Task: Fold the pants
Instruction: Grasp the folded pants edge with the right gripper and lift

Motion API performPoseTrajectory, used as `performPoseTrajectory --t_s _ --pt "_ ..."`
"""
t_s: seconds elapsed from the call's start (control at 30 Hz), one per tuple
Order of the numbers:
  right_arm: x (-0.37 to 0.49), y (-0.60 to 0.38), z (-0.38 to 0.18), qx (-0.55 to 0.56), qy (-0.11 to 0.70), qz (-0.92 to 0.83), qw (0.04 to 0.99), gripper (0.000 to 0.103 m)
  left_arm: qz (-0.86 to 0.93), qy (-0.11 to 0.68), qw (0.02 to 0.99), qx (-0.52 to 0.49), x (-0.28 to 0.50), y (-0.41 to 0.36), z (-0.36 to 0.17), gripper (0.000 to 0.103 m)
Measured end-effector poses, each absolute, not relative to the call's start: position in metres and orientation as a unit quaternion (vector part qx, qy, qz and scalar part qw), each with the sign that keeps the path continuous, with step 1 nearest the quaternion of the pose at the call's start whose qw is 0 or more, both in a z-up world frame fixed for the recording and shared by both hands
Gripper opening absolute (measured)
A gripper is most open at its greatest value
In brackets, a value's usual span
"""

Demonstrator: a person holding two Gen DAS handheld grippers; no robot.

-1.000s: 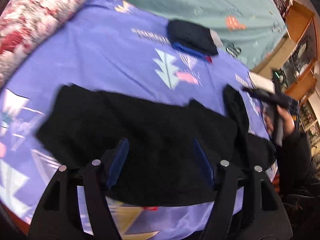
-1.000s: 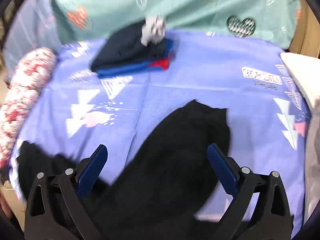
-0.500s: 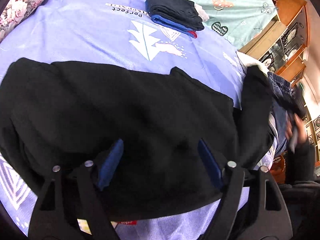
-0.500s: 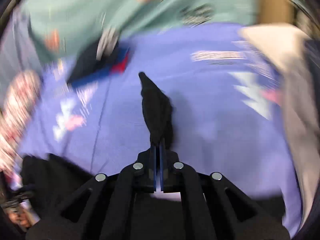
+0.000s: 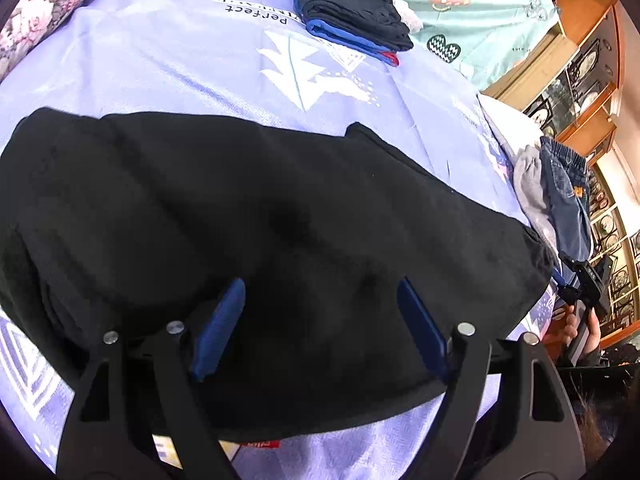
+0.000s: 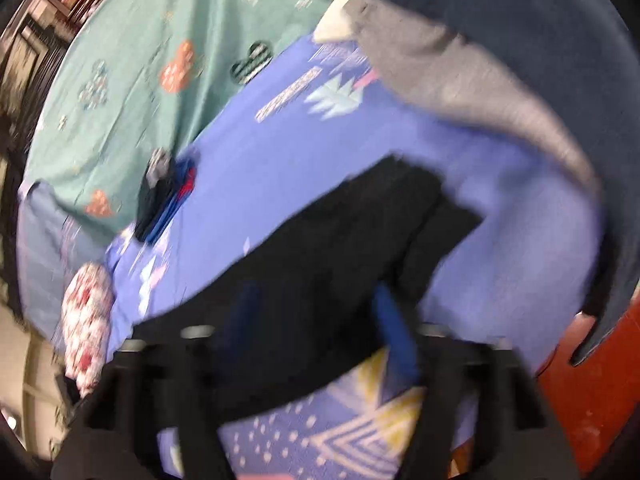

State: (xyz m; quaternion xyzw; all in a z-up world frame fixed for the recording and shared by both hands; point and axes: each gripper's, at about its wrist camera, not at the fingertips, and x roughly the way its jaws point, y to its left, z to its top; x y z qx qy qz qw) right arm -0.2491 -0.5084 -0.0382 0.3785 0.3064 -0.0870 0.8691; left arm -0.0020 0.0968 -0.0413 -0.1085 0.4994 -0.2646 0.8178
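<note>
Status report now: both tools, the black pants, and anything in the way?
Left tool open above black pants, holding nothing. Right tool open, view blurred. Pants spread on purple sheet. Folded stack far side, jeans pile at the edge, neither touching.

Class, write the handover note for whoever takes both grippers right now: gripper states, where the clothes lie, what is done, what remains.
Left gripper: open, over the black pants, holding nothing.
Right gripper: open, blurred, at the pants' right end.
Pants: spread flat across the purple bedsheet; how far they are folded cannot be told.
Done: a folded stack sits at the far side.
Left: fold the black pants; jeans and a grey garment wait at the right edge.
</note>
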Motion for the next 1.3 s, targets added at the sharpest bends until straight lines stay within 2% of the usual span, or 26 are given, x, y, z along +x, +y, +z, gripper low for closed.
performPoseTrajectory --t_s 0.03,0.07,0.13,0.17,0.3,0.5,0.53,0.6,0.63,0.7,0.8,0.93,1.03,1.1,1.17,1.27,1.3 --pt "-0.246 -0.511 -0.036 0.377 0.308 -0.095 0.868 0.068 -0.265 0.498 0.818 -0.112 -0.003 0.100 -0.041 0.080" --pt "-0.242 -0.516 -0.036 0.376 0.316 -0.100 0.865 0.061 -0.265 0.498 0.818 -0.114 -0.003 0.101 -0.041 0.080" --pt "-0.232 -0.519 -0.037 0.354 0.343 -0.117 0.862 0.019 -0.263 0.499 0.818 -0.113 -0.003 0.102 -0.041 0.080" --pt "-0.232 -0.519 -0.037 0.351 0.343 -0.101 0.865 0.002 -0.262 0.500 0.818 -0.110 -0.003 0.102 -0.041 0.080" --pt "-0.250 -0.508 -0.008 0.317 0.313 -0.088 0.891 0.002 -0.261 0.502 0.817 -0.109 -0.004 0.105 -0.040 0.080" --pt "-0.248 -0.517 -0.033 0.302 0.411 -0.141 0.848 0.005 -0.259 0.509 0.817 -0.077 -0.010 0.103 -0.038 0.080" --pt "-0.249 -0.517 -0.031 0.299 0.415 -0.147 0.847 0.008 -0.259 0.511 0.817 -0.068 -0.012 0.103 -0.038 0.080" --pt "-0.254 -0.518 -0.012 0.273 0.394 -0.189 0.857 0.036 -0.260 0.518 0.814 -0.040 -0.019 0.104 -0.037 0.080" --pt "-0.256 -0.515 0.006 0.250 0.370 -0.216 0.869 0.041 -0.260 0.522 0.812 -0.030 -0.021 0.104 -0.037 0.080" --pt "-0.248 -0.501 0.035 0.222 0.329 -0.199 0.896 0.042 -0.257 0.531 0.807 -0.014 -0.027 0.105 -0.039 0.080" --pt "-0.193 -0.448 0.058 0.228 0.337 -0.005 0.913 0.049 -0.251 0.536 0.806 -0.006 -0.037 0.109 -0.041 0.080" --pt "-0.093 -0.331 0.059 0.171 0.392 0.200 0.882 0.049 -0.237 0.536 0.810 -0.012 -0.044 0.113 -0.035 0.080" --pt "-0.027 -0.246 0.047 0.113 0.432 0.290 0.846 0.049 -0.234 0.525 0.818 -0.021 -0.042 0.114 -0.023 0.080" --pt "0.012 -0.192 0.033 0.067 0.459 0.325 0.824 0.049 -0.240 0.501 0.831 -0.027 -0.039 0.113 -0.008 0.080" --pt "0.044 -0.159 0.019 0.042 0.484 0.337 0.807 0.049 -0.236 0.470 0.850 -0.016 -0.034 0.114 0.005 0.087" --pt "0.070 -0.132 -0.006 0.027 0.518 0.346 0.782 0.049 -0.198 0.468 0.861 -0.018 -0.017 0.132 0.000 0.088" --pt "0.077 -0.129 -0.015 0.025 0.533 0.349 0.770 0.044 -0.186 0.473 0.861 -0.023 -0.012 0.139 -0.005 0.088"
